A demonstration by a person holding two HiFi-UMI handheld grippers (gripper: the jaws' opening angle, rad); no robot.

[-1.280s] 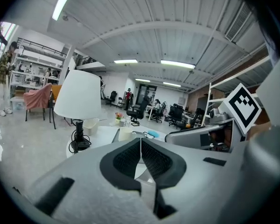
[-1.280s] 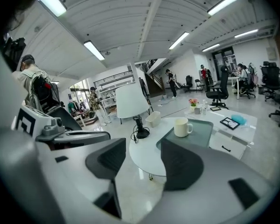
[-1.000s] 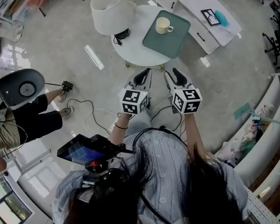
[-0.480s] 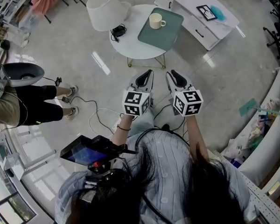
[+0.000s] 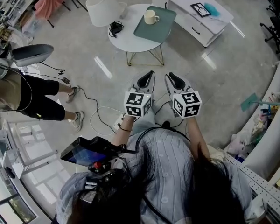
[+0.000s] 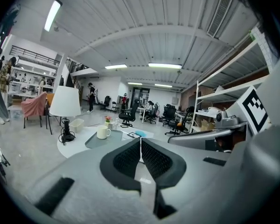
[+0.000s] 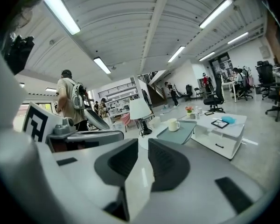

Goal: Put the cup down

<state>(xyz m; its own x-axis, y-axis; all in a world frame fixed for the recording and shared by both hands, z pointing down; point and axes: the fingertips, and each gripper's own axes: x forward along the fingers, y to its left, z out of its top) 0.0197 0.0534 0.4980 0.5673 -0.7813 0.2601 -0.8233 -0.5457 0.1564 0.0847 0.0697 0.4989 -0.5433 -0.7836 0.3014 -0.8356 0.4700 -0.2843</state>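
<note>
A cream cup (image 5: 150, 17) stands upright on a green tray (image 5: 159, 28) on the round white table (image 5: 126, 40), far ahead of both grippers. The cup (image 6: 101, 132) also shows small in the left gripper view, and the cup (image 7: 173, 124) in the right gripper view. My left gripper (image 5: 149, 73) hangs over the floor, and its jaws (image 6: 140, 140) meet with nothing in them. Beside it, my right gripper (image 5: 170, 76) has just been closing its jaws. A narrow gap (image 7: 141, 143) is left between them, and it is empty.
A white lamp (image 5: 101, 7) and a black cable bundle (image 5: 115, 28) share the table. A low white cabinet (image 5: 198, 14) stands to its right. A person (image 5: 35, 101) stands at the left, with cables (image 5: 98, 115) trailing over the floor. A tablet rig (image 5: 86, 154) hangs at the holder's chest.
The table with the cup has moved further off and looks smaller in the head view as both grippers drew back from it. The person at the left has shifted.
</note>
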